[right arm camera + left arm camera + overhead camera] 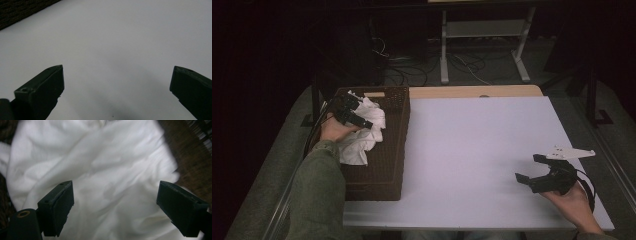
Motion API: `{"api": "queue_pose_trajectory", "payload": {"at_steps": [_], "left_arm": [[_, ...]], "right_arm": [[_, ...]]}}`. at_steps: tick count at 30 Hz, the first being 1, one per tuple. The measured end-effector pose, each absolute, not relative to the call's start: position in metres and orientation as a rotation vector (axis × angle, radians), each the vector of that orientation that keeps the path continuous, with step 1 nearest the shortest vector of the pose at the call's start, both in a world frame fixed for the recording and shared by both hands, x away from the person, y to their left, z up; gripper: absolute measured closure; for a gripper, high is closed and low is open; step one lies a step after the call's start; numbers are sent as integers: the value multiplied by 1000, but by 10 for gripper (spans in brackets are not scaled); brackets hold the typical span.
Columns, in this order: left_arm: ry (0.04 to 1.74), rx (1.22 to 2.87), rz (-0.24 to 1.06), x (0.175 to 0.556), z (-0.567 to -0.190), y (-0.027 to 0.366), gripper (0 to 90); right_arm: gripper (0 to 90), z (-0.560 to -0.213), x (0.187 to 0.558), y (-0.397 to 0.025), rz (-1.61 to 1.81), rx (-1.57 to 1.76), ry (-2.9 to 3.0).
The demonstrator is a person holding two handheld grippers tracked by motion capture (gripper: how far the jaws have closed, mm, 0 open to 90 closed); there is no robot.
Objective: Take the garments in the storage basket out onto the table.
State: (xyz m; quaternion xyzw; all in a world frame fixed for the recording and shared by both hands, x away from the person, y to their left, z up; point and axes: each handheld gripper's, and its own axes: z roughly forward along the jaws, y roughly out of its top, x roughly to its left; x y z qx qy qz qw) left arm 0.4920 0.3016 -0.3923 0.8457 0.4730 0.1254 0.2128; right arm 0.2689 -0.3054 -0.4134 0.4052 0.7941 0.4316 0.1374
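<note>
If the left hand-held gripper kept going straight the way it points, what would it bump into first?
Most likely the crumpled white cloth in the brown woven basket. The left hand-held gripper has its jaws open and aimed right at it; how close it is I cannot tell.

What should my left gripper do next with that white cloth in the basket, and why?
Probably lower the left gripper a little and close it on the white cloth. Its jaws stand open just above the crumpled folds in the brown basket, holding nothing.
</note>
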Motion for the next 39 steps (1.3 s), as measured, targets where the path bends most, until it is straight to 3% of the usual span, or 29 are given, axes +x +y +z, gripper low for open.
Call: {"api": "queue_pose_trajectory", "payload": {"at_steps": [8,10,19,24,27,30,32,34,39], "left_arm": [[1400,2377,218,496,-407,303,140],[1448,2349,125,498,-411,306,142],[1481,2353,134,499,-414,305,169],[1532,2356,196,498,-412,305,340],[1468,2391,222,495,-411,305,477],[1470,2388,228,494,-410,305,531],[1484,2377,216,494,-409,306,722],[1484,2358,184,494,-409,306,812],[1510,2363,177,494,-407,303,839]], "right_arm": [[0,-414,268,-305,1240,1170,2302],[0,-415,268,-304,1218,1172,2312],[0,-415,268,-302,1203,1166,2322],[0,-414,267,-302,1209,1167,2319],[0,-414,267,-302,1211,1165,2317],[0,-414,268,-302,1209,1165,2319],[0,-415,268,-301,1210,1166,2320],[0,-414,268,-301,1212,1163,2319],[0,-414,267,-302,1215,1166,2314]]}}
